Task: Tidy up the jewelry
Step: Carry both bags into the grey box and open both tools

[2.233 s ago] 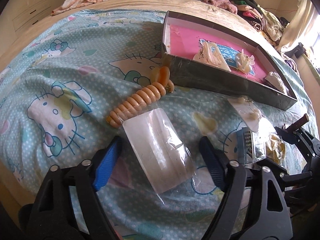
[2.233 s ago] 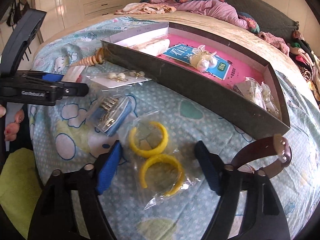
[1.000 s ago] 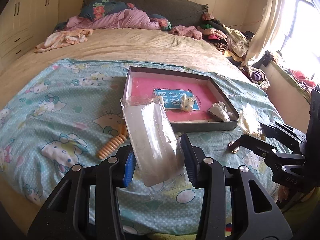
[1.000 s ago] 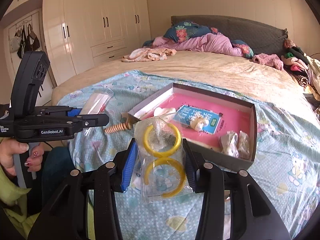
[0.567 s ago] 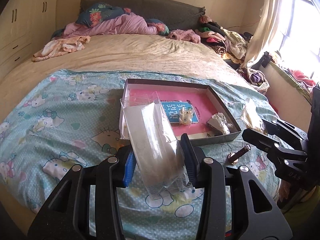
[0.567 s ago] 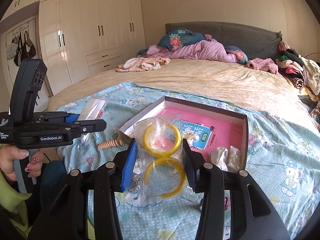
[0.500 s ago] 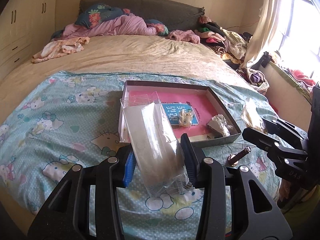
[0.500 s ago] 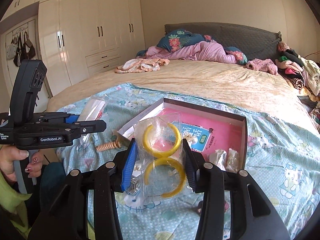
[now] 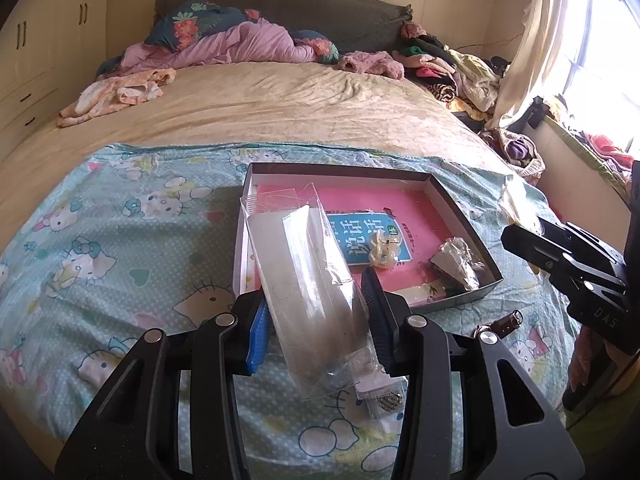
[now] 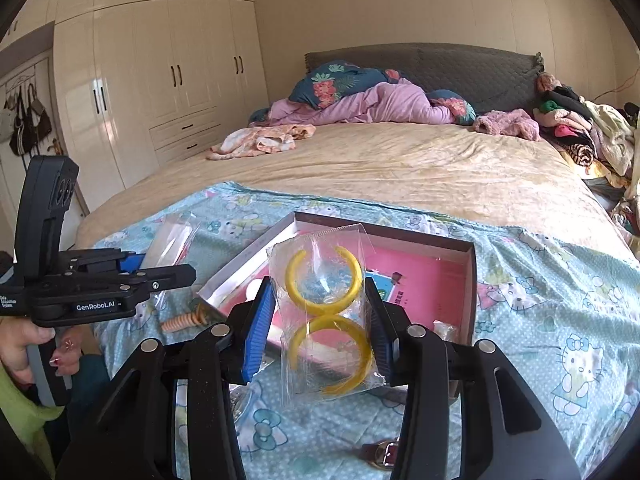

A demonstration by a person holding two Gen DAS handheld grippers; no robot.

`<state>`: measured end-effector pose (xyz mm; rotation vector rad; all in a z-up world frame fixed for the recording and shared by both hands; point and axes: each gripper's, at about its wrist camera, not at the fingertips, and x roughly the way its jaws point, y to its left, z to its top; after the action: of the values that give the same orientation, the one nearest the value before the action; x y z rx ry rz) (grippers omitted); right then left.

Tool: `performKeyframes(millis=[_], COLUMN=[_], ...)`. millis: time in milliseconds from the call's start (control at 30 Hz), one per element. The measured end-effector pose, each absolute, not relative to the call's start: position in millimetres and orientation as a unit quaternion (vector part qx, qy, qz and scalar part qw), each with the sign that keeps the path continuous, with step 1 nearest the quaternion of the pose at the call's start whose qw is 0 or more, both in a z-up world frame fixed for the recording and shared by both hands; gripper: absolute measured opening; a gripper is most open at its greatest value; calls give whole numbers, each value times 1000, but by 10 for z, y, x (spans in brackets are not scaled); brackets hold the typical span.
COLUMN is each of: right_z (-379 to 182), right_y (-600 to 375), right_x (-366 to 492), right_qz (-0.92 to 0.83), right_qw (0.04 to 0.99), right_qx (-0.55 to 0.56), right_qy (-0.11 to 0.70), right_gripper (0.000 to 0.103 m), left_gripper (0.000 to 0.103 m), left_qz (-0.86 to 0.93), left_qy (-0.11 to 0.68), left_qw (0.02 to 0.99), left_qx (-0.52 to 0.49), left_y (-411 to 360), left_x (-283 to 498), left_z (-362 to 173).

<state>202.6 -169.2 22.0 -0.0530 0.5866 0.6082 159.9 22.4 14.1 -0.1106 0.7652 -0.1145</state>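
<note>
- Left gripper (image 9: 316, 316) tilts down over the box's (image 9: 464, 216) near edge, clenched on a clear packet (image 9: 304, 280)
- Right gripper (image 10: 320, 320) grasps a bag (image 10: 324, 308) of yellow rings
- Small packets lie in the box

Left hand-held gripper (image 9: 316, 320) and right hand-held gripper (image 10: 320, 320) both point downward, jaws clamped.

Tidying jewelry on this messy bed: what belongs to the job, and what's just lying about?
Job: clear packet in left tool; bagged yellow bangles in right tool; pink-lined box; orange beaded piece.
Lying about: purple quilt; clothes pile; peach garment.
</note>
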Motion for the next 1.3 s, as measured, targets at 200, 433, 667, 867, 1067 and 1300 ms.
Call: performKeyframes(millis=[200,433,667,867,1067,1300], right_z=[164,24,-143,-256,-354,-437], right_y=[-1736,-1765,-1748,-1705,-1671,-1631], right_x=[2217,2422,2556,2644,2722,2778], right_qz=[278,256,246,242,234,232], right_qw=[914,914,908,904,900,897], right_qx=[-14,-3,0,1,-3,-6], right_qy=[296,315,338,353,367,376], right_gripper=[42,42,42,42,42,42], left_gripper=[33,33,33,33,34,33], left_qz=[-45,-34,-25,-26,-28,-29], left_qy=[386,406,421,430,437,440], left_qw=[920,912,906,902,898,896], left_qx=[-47,-45,-39,-40,-42,-47], left_y=[257,329,350,344,333,328], left_x=[1761,1923,2059,2126,2164,2189], left_z=[37,-138,-276,-372,-447,-507])
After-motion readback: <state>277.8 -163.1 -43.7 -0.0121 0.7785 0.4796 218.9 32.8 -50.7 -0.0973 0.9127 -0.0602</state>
